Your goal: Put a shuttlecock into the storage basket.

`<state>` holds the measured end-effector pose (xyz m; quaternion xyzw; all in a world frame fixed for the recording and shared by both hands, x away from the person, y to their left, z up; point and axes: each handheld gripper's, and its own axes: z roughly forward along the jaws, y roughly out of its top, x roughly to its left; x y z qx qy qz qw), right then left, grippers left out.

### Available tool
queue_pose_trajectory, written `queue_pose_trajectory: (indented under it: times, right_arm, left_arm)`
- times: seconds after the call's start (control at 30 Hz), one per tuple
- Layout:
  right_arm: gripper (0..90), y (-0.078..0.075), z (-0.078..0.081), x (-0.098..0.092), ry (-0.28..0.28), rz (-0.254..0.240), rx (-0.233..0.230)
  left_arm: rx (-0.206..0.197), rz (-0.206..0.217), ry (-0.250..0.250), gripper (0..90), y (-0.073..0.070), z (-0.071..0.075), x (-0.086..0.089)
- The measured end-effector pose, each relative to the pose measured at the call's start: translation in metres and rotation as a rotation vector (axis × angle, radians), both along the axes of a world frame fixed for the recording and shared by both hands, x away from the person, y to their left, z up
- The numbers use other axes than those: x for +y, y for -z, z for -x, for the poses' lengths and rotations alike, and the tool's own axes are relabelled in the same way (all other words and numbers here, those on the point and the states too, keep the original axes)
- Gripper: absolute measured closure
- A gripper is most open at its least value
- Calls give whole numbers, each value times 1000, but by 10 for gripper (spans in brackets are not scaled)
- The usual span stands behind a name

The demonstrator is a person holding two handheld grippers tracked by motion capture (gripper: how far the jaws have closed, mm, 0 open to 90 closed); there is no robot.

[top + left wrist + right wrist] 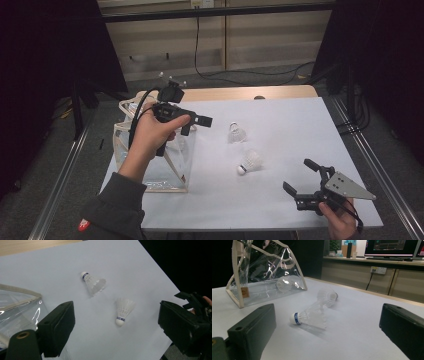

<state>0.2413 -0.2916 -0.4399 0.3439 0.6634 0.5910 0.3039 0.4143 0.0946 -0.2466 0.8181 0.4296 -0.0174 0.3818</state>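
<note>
Both pairs of jaws stand wide apart with nothing between them. From the left gripper view, the left gripper [115, 327] looks down past its two black pads at two shuttlecocks on the white table top [62, 270], and its right-hand pad covers part of the right gripper [193, 302] beyond it, so that little more than a black corner and a fingertip of that hand can be made out.

From the right gripper view, the right gripper's own pads are both cut off by the picture's edges. Between them, farther out, lies the nearer shuttlecock [308, 316] on its side, cork toward the camera, with a blue band round the cork; any writing on that band is too small to read. The farther shuttlecock [327, 295] lies just behind it, its cork turned away and mostly hidden by the feathers.

Left of the shuttlecocks stands the clear plastic bag [265, 277] with cream trim. A third shuttlecock [283, 284] shows through its wall, blurred by glare and creases. A small brown tag on the bag's trim carries a round mark that cannot be read.

In the high view the left hand [152, 132] holds its gripper over the bag, hiding the bag's top edge.
</note>
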Motion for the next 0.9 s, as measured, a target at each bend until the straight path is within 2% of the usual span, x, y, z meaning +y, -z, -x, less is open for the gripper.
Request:
queue_pose_trajectory:
  times: [0.57, 0.9]
  right_arm:
    - [3, 0, 0, -3, 6, 1, 2]
    - [4, 0, 0, -2, 1, 3, -1]
  left_arm:
    - [0, -16, 59, 136, 11, 4, -17]
    - [-10, -14, 69, 125, 17, 10, -20]
